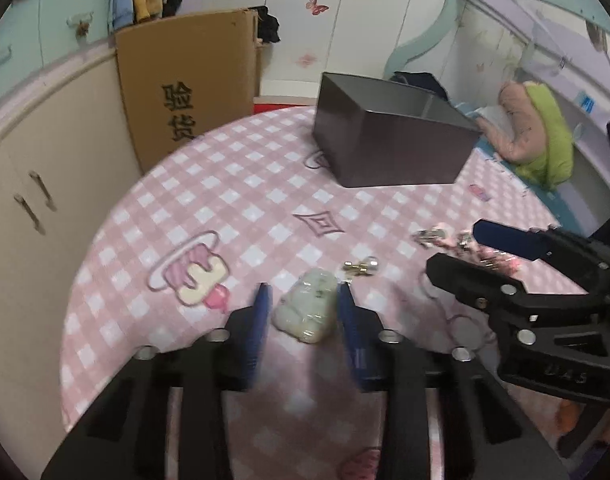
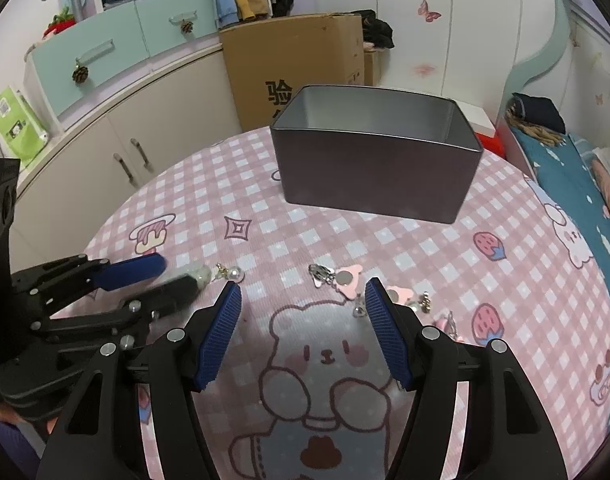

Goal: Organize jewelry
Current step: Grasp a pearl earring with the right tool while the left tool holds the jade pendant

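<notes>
One pale green carved jade pendant [image 1: 305, 312] lies on the table between the left gripper [image 1: 304, 294] pads, which stand apart from it — released. The right gripper [image 2: 303, 292] hangs spread wide over the bear print, grasping nothing. Just beyond lie one pearl-and-gold earring [image 2: 232, 273] and a loose scatter of pink and silver charms [image 2: 347, 282], too tangled to count. Bare cloth separates them from one open dark grey metal box [image 2: 375, 176] at the far edge. The pink checked cartoon tablecloth [image 2: 445, 248] covers the round table — behind stand one brown cardboard carton [image 2: 297, 64] and cream cupboards [image 2: 125, 136].
</notes>
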A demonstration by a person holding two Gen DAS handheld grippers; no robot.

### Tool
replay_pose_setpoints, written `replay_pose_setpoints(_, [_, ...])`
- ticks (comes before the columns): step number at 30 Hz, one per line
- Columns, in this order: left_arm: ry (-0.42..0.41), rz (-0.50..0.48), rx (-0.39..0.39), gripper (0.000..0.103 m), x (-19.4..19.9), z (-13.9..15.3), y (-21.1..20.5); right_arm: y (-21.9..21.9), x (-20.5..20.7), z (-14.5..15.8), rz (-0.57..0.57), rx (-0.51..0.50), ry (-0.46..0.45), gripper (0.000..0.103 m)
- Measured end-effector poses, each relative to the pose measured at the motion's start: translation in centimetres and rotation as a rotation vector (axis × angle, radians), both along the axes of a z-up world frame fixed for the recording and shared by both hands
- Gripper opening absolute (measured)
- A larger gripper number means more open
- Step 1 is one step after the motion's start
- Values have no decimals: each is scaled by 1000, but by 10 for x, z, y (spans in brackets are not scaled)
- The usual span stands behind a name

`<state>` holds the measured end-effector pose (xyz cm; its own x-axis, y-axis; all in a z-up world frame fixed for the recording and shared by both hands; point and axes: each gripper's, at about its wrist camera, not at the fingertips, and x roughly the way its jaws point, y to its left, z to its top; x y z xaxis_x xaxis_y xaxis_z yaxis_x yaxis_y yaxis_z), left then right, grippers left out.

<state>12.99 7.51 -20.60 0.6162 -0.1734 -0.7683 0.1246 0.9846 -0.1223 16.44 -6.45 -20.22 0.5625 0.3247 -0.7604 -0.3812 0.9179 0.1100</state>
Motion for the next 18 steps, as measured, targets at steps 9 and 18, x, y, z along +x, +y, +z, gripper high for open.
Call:
replay_pose_setpoints(9, [-6, 73, -45, 19, -9, 8, 28, 34, 2, -2, 91, -27, -5, 62])
replay_pose_setpoints(18, [2, 64, -101, 3, -13, 8, 39, 56, 8, -16, 155, -54, 26, 40])
